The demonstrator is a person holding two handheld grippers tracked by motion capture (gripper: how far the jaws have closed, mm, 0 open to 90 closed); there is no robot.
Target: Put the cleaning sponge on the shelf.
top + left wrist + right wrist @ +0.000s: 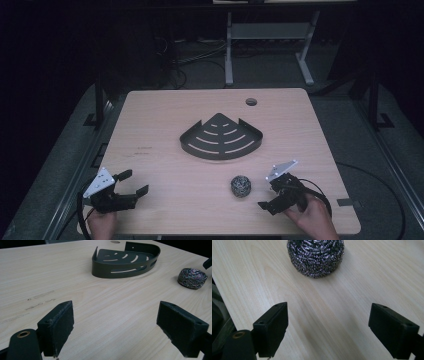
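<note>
Tabletop (165, 165), light wood grain, carrying two items. Item one: a steel wool scourer (241, 186), round, coiled and shiny, resting on the near right part of the tabletop, apart from everything else; in your right gripper view it lies straight ahead of the jaws, near them but not yet between them. Item two: a dark corner caddy (221, 137), fan-shaped with curved slots in its floor and a low wall, sitting near the middle of the tabletop, well beyond the scourer and with nothing in it as far as can be seen. Your right tool (276, 194) sits just to the right of the scourer, jaws spread wide and holding nothing, low over the bare wood. Your left tool (134, 183) rests at the near left corner, also spread wide and empty, pointed across the tabletop toward the caddy, well apart from both items. Progress, as a judgement: the work looks to be at its opening stage, most likely a pickup of the scourer for placing in the caddy. Nothing is gripped, nothing is lifted, nothing is placed. Left for you: close the gap to the scourer, grip it, carry it, set it down.
</note>
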